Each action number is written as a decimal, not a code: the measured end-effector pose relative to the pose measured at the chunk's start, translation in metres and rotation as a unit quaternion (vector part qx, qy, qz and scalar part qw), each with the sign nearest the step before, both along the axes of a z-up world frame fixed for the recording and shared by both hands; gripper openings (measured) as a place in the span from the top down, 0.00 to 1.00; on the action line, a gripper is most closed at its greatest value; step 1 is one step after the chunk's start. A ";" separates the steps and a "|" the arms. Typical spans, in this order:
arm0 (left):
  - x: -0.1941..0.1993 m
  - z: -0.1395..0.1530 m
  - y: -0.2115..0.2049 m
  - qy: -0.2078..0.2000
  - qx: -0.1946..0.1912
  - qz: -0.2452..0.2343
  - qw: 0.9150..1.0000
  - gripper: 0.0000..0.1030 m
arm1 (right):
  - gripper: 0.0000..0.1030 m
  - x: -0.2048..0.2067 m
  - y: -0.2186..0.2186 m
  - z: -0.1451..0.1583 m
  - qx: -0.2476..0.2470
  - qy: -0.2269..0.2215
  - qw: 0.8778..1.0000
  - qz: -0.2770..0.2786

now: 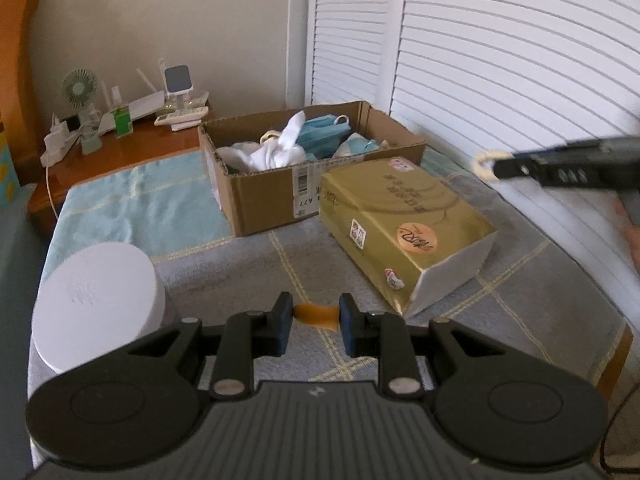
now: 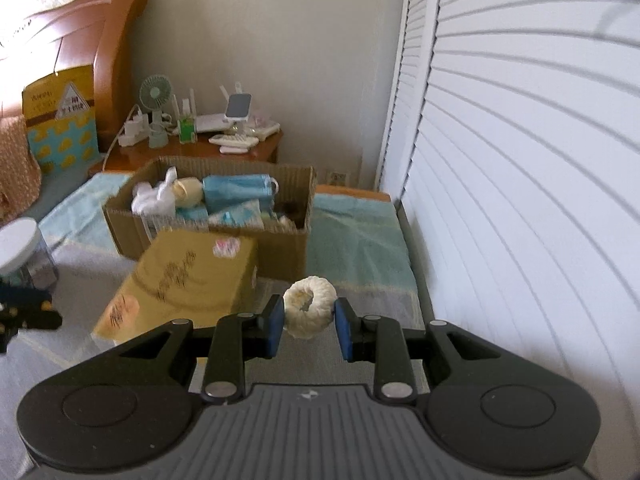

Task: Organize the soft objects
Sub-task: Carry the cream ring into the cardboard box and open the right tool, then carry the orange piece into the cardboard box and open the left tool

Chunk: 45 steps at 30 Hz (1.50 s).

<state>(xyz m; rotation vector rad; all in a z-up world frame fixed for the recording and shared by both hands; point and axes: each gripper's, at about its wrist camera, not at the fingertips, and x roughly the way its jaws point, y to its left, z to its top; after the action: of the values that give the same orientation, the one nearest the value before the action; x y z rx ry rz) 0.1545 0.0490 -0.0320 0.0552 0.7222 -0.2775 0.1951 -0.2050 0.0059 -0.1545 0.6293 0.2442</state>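
The right gripper [image 2: 309, 320] pinched a cream scrunchie [image 2: 310, 306] short of the cardboard box [image 2: 208, 216] ahead, while the left gripper [image 1: 313, 320] squeezed an orange band [image 1: 316, 315] beside the gold tissue pack [image 1: 404, 224].

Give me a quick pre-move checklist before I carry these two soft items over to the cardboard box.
1. Right gripper grip on the cream scrunchie: ok, pinched between both pads.
2. Left gripper grip on the orange soft item: ok, clamped between both pads, though only a small piece shows.
3. Cardboard box open on top: ok.
4. Room left in the box: cannot tell; white cloth and blue face masks already fill much of it.
5. Gold tissue pack in the path: not ok, it lies right in front of the box; lift over it.
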 end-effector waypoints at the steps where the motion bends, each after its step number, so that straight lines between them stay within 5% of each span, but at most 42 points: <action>1: -0.001 0.002 0.001 -0.001 -0.001 -0.002 1.000 0.77 | 0.69 0.005 0.002 0.003 0.000 -0.003 1.000 0.004; 12: -0.001 0.013 0.006 -0.013 0.004 -0.025 1.000 0.77 | 0.69 0.069 0.038 0.029 -0.004 -0.020 0.999 0.049; 24: 0.003 0.017 0.007 -0.017 0.008 -0.015 1.000 0.77 | 0.69 0.148 0.065 0.016 -0.001 0.007 0.999 0.048; 27: 0.003 0.018 0.007 -0.018 0.012 -0.012 1.000 0.77 | 0.61 0.155 0.066 0.010 0.001 0.018 0.999 0.045; 30: 0.003 0.019 0.007 -0.018 0.015 -0.011 1.000 0.77 | 0.43 0.155 0.066 0.007 0.002 0.018 0.999 0.047; 32: 0.003 0.020 0.006 -0.017 0.016 -0.010 1.000 0.77 | 0.19 0.152 0.066 0.006 -0.001 0.012 0.999 0.045; 35: 0.004 0.022 0.004 -0.018 0.018 -0.011 1.000 0.77 | 0.00 0.142 0.061 0.010 0.010 -0.001 0.999 0.052; 45: 0.013 0.036 -0.005 -0.024 0.013 -0.012 1.000 0.77 | 0.00 0.111 0.047 0.021 0.040 0.021 0.998 0.053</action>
<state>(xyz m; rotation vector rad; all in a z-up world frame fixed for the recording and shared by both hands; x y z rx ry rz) 0.1675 0.0444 0.0037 0.0954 0.6782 -0.2880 0.3062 -0.1583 0.0269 -0.1056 0.6525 0.3759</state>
